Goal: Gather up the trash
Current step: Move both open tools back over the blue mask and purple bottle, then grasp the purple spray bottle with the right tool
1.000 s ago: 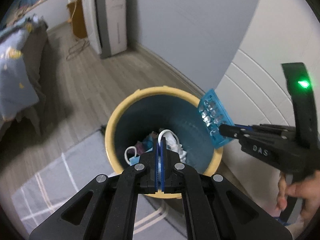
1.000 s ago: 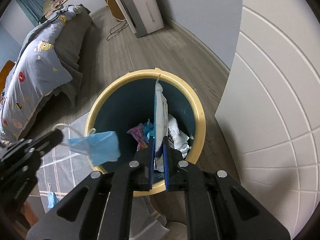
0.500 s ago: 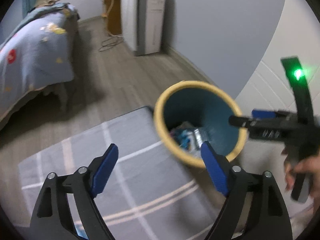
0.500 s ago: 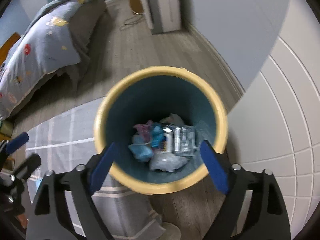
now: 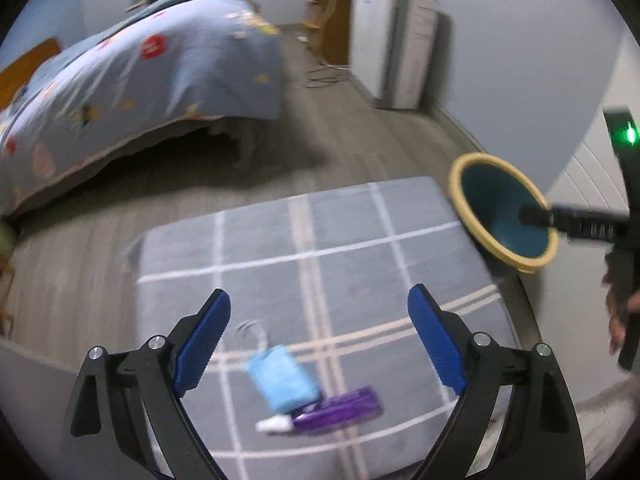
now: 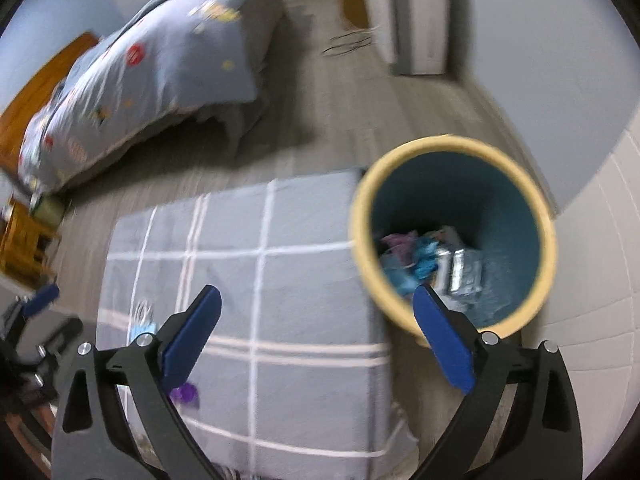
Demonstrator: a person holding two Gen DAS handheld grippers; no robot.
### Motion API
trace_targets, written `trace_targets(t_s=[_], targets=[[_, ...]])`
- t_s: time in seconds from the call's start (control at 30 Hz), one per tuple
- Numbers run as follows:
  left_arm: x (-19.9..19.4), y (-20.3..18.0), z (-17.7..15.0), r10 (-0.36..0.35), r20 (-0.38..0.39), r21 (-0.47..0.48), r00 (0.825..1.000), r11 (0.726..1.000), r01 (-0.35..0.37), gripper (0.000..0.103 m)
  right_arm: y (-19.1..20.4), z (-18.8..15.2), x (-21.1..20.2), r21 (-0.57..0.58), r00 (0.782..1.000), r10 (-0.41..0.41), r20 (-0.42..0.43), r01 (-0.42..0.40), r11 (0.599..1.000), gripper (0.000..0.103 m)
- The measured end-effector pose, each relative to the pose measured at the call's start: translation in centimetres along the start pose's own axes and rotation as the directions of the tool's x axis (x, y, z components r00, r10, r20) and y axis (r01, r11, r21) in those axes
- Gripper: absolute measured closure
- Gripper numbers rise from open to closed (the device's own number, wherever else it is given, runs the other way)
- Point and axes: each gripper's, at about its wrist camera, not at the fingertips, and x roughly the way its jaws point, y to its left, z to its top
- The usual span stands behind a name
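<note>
My left gripper (image 5: 318,338) is wide apart, its blue pads (image 5: 204,344) touching nothing; the jaws have just been opening, and nothing is between them. It points down at the grey rug with pale check lines (image 5: 352,216). On this rug, between the two fingers in the picture but lower, lies a light blue face mask with a white ear loop (image 5: 282,378). Just beside the mask, touching its lower corner, lies a purple tube with a white cap (image 5: 332,412). Both are blurred, so I cannot read any print on them.

My right gripper (image 6: 316,334) is also spread wide and empty; its jaws have just been opening too. Its right finger pad (image 6: 442,342) stands in front of the near rim of the round bin with a yellow rim and a dark teal inside (image 6: 548,240). The bin stands on the grey wooden floor (image 6: 320,120), at the right edge of the rug and near the white panelled wall (image 6: 600,280). Inside I see collected trash (image 6: 436,266): silver blister packs, something blue and something purple, all a little unsharp.

In the left view the right gripper reaches in front of the bin opening, and part of a hand (image 5: 618,312) holds its handle. Behind the rug stands a bed with a blue patterned duvet (image 5: 140,80).
</note>
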Motion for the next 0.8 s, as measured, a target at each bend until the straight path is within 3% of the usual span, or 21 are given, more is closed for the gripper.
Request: trace_targets(t_s=[0.07, 0.17, 0.27, 0.43, 0.63, 0.8], targets=[[-1.0, 2.6, -0.5, -0.010, 0.021, -0.081, 1.000, 0.997, 0.011, 0.013, 1.5, -0.8, 1.1, 0.009, 0.999, 0.047, -0.028, -0.047, 0.999, 0.008], [-2.2, 4.6, -1.3, 0.030, 0.057, -0.102, 0.998, 0.994, -0.024, 0.012, 4.2, -1.8, 2.4, -0.019, 0.996, 0.056, -0.064, -0.057, 0.998, 0.008], [-2.0, 5.9, -2.1, 0.080, 0.037, -0.087, 0.996, 0.993, -0.076, 0.012, 7.3, -3.2, 4.0, -0.076, 0.992, 0.065, -0.110, -0.074, 0.994, 0.008], [-2.1, 9.5, -3.1, 0.097, 0.012, -0.162, 0.995, 0.982, -0.094, 0.012, 12.2, -6.2, 6.5, -0.149, 0.974, 0.115, -0.193, -0.145, 0.978, 0.008], [-2.5, 12.1, -3.8, 0.055, 0.017, -0.263, 0.998, 0.964, -0.049, 0.012, 16.7, -9.6, 9.6, -0.354, 0.959, 0.042, -0.281, -0.144, 0.924, 0.015], [-2.6, 13.3, -3.6, 0.040, 0.023, -0.287, 0.999, 0.957, -0.032, 0.012, 18.2, -11.1, 11.4, -0.424, 0.946, 0.005, -0.325, -0.151, 0.893, 0.021]])
